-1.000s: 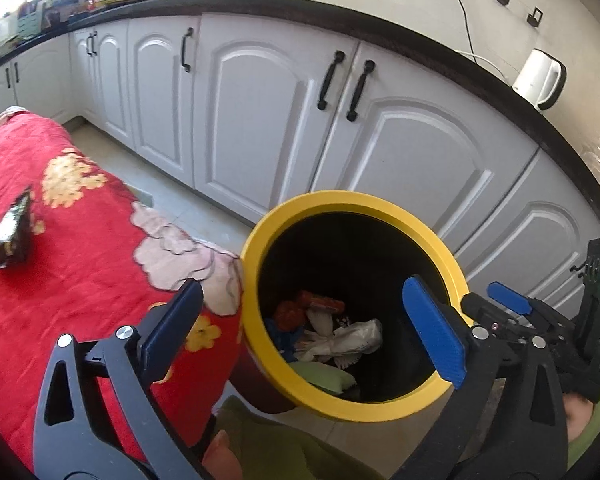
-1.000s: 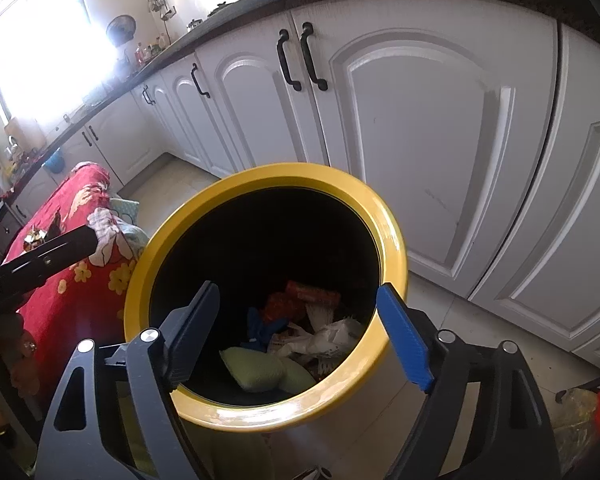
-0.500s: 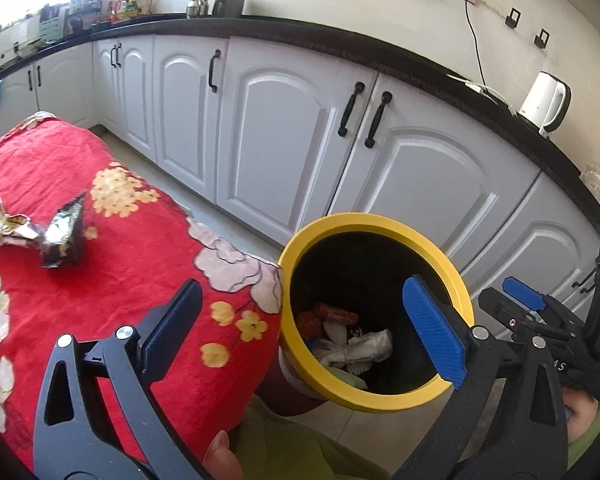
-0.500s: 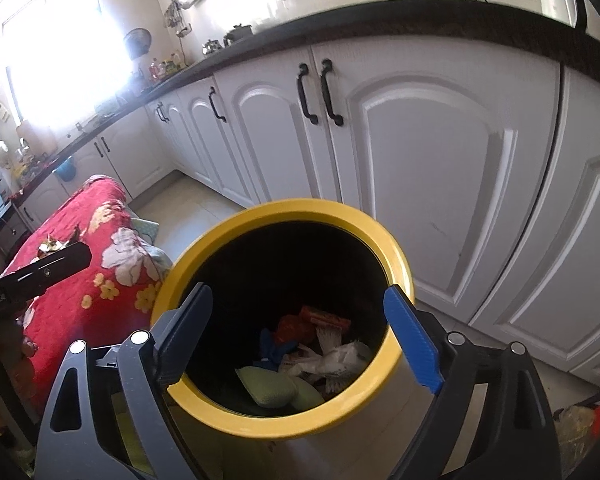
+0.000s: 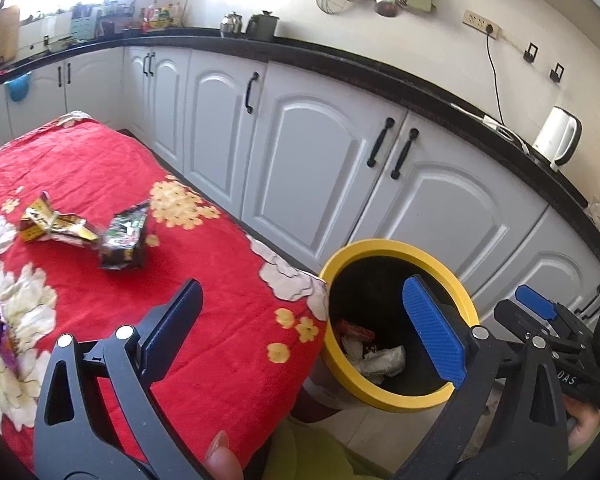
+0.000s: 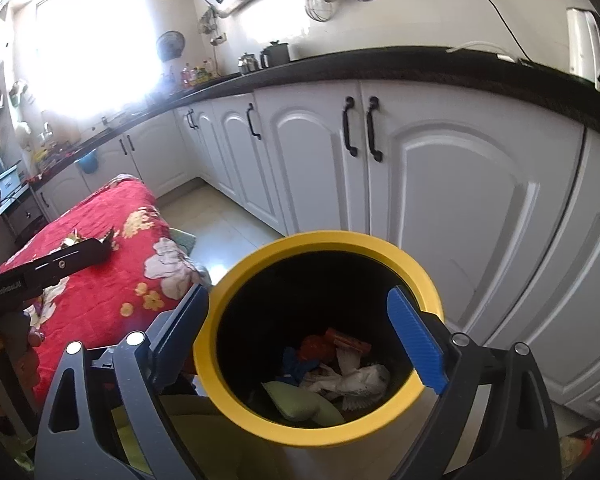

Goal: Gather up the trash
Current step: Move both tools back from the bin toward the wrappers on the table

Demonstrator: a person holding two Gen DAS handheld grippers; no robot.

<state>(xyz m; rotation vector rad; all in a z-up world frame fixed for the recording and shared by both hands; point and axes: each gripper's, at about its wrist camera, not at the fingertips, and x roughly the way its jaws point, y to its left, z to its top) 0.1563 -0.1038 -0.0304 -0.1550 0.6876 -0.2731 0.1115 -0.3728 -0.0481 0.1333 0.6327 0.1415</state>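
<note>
Several scraps are already held in the yellow bin (image 6: 320, 432); crumpled wrappers (image 5: 120, 236) are left on the red-clothed surface (image 5: 204, 312). Nothing is gripped by the wide-spread fingers of the left gripper (image 5: 300, 336) or right gripper (image 6: 300, 344).

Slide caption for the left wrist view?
Open left tool empty above red floral cloth, wrappers ahead, yellow-rimmed bin beside.

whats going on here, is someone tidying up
A person with a gripper in each hand is collecting trash. Both the left gripper and right gripper are open and empty. The yellow-rimmed bin already holds wrappers and crumpled paper. Two crumpled wrappers lie on the red floral cloth, and the left gripper points that way.
</note>
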